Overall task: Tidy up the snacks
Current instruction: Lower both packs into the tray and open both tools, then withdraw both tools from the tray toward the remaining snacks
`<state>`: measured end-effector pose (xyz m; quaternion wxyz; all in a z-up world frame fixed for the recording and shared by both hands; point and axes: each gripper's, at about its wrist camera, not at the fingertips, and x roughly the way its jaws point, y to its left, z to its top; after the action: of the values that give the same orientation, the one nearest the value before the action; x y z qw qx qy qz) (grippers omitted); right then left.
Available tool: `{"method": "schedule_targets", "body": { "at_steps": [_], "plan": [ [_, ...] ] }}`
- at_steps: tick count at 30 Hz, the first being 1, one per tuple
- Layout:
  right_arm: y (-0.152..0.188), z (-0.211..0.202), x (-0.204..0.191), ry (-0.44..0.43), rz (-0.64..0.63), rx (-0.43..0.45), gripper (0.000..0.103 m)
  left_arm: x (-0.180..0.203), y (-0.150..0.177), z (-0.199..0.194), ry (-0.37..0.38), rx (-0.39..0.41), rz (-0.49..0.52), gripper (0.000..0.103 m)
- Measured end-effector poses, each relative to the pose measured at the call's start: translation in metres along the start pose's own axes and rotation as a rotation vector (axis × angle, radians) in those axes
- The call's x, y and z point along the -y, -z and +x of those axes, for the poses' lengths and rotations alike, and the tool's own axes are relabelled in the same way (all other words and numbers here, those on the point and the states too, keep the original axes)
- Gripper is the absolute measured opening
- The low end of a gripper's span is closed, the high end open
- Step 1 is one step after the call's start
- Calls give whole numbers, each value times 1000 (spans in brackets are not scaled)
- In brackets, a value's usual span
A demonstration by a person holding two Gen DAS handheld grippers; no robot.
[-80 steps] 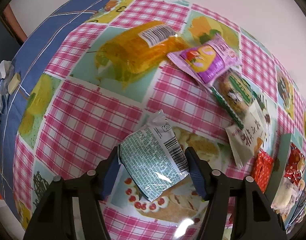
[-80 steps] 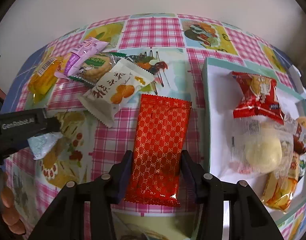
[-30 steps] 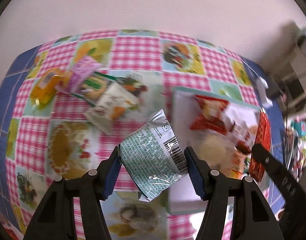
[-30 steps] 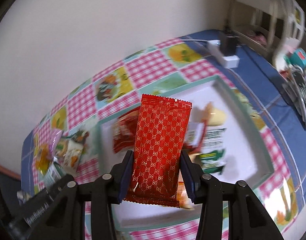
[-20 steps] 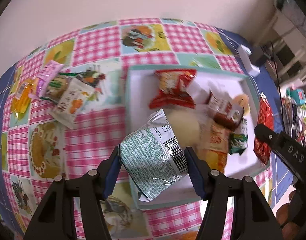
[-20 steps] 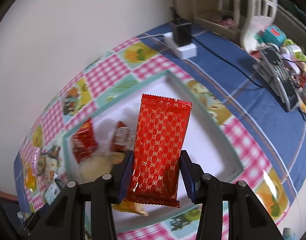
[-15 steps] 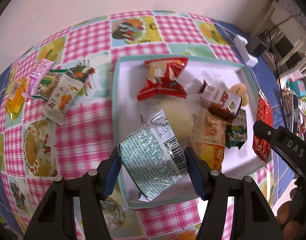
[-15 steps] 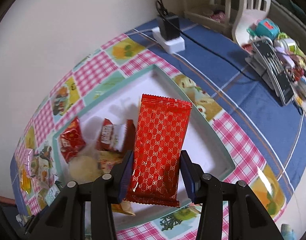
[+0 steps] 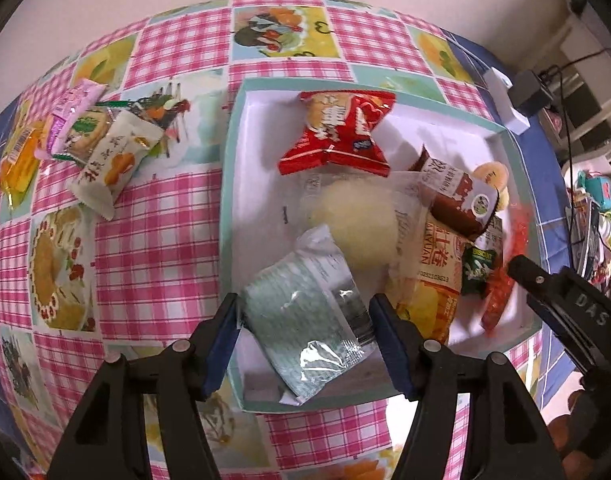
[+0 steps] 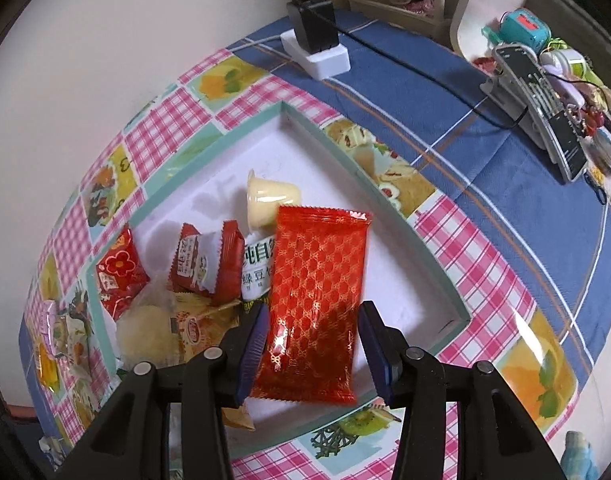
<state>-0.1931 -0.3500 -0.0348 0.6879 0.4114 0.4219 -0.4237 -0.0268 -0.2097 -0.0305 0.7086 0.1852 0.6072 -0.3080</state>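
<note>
A shallow white tray with a teal rim [image 9: 229, 184] [image 10: 433, 264] holds several snack packs. My left gripper [image 9: 307, 328] is open over the tray's near left corner; the pale green and silver packet [image 9: 305, 312] sits loose between its jaws, blurred and dropping. My right gripper [image 10: 313, 344] is open over the tray's right part; the red patterned wafer pack [image 10: 317, 296] is loose between its jaws, with gaps on both sides. In the left wrist view the right gripper shows at the tray's right edge with the red pack blurred [image 9: 505, 280].
Several snacks lie on the checked cloth left of the tray: a white orange-print pack [image 9: 109, 168], a green biscuit pack [image 9: 81, 132], a purple pack [image 9: 71, 108] and a yellow one [image 9: 17, 160]. A power strip [image 10: 317, 52] and desk clutter [image 10: 545, 100] lie beyond the tray.
Both grippers carried their packs from the cloth to above the tray. Just now both sets of jaws opened and the green packet and red pack came loose.
</note>
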Motion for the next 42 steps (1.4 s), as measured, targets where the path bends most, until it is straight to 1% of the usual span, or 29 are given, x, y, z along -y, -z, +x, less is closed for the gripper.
{"method": "schedule_targets", "body": {
  "at_steps": [2,6,8,10,11,13,17,19,22,24,26,29,32,36,40,42],
  "plan": [
    [-1,-4,0,-7,5,12,50,-4,-1,-5,-3,10,-7,67],
    [-2,-10,-4,-27,-2,28,50,-13,-4,-18,37,35,-33,68],
    [-2,-13,-8,-38,-13,33,50,-16,-6,-24,42,53,-52,68],
    [-1,-14,-14,-47,-26,33,50,-25,-6,-31,40,72,-83,70],
    [1,-15,-18,-56,-42,31,50,-34,-8,-34,33,82,-113,76],
    [3,-15,-28,-68,-72,27,50,-46,-10,-37,22,99,-156,76],
    [13,-17,-55,-90,-159,22,50,-73,-14,-38,-20,126,-266,77],
    [18,-18,-66,-98,-196,20,50,-94,-14,-39,-51,135,-328,77],
    [28,-18,-85,-108,-262,15,50,-118,-11,-41,-90,143,-381,78],
    [35,-18,-98,-112,-306,13,51,-136,-9,-42,-123,149,-422,87],
    [41,-20,-107,-118,-342,16,51,-149,-6,-43,-138,157,-454,87],
    [53,-20,-124,-132,-400,16,51,-165,-2,-44,-157,166,-497,87],
    [66,-20,-139,-139,-459,11,52,-184,3,-47,-202,181,-529,87],
    [81,-19,-154,-148,-521,7,53,-199,9,-52,-247,196,-566,87],
    [89,-16,-162,-147,-552,3,58,-211,15,-55,-268,201,-586,87],
    [91,-14,-163,-148,-563,-2,63,-215,18,-55,-276,202,-594,88]
  ]
}}
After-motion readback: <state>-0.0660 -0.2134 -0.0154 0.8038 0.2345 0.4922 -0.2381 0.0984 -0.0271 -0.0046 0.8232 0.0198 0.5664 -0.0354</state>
